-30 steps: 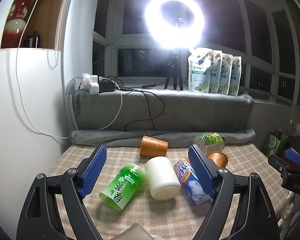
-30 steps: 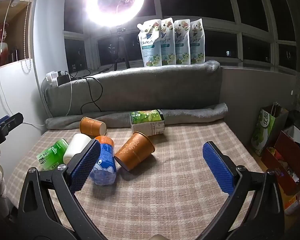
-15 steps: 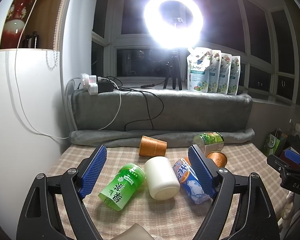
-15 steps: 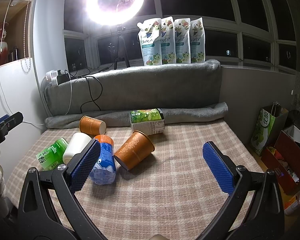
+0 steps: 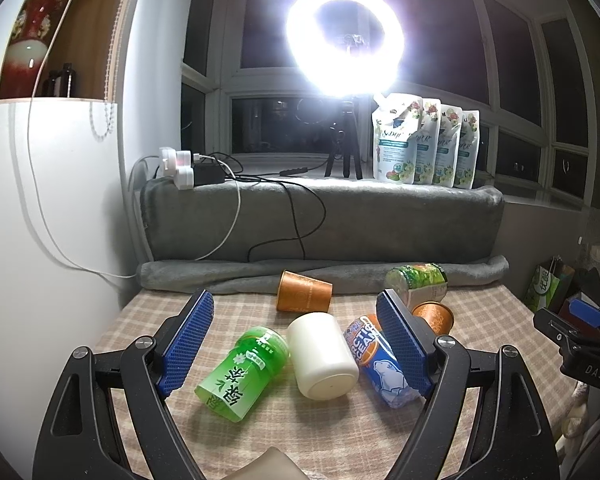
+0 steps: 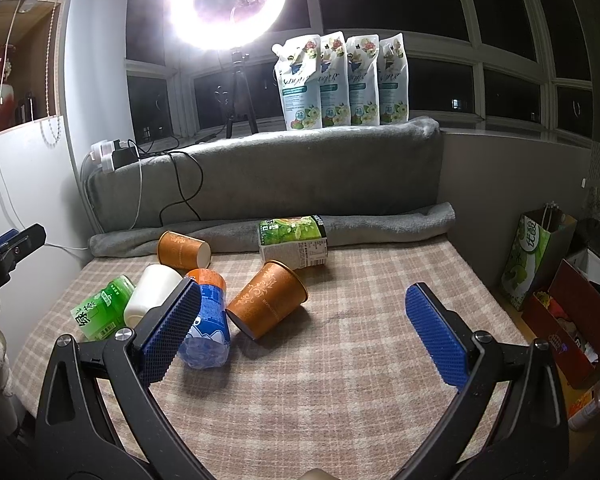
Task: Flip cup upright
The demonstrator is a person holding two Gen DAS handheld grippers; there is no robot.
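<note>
Several cups lie on their sides on the checked cloth. In the left wrist view a white cup (image 5: pixel 323 354) lies in the middle, a green cup (image 5: pixel 244 372) to its left, a blue cup (image 5: pixel 380 362) to its right, an orange cup (image 5: pixel 304 291) behind. My left gripper (image 5: pixel 296 346) is open and empty, above and in front of the white cup. In the right wrist view an orange cup (image 6: pixel 268 303) lies tilted beside the blue cup (image 6: pixel 206 328). My right gripper (image 6: pixel 304 330) is open and empty, in front of that orange cup.
A green printed cup (image 6: pixel 294 240) and another orange cup (image 6: pixel 182 250) lie by the rolled grey blanket (image 6: pixel 380 224) at the back. Cables (image 5: pixel 292 216) hang over the grey backrest. Bags and boxes (image 6: pixel 560 292) stand off the right edge. A white cabinet (image 5: pixel 40 240) is at left.
</note>
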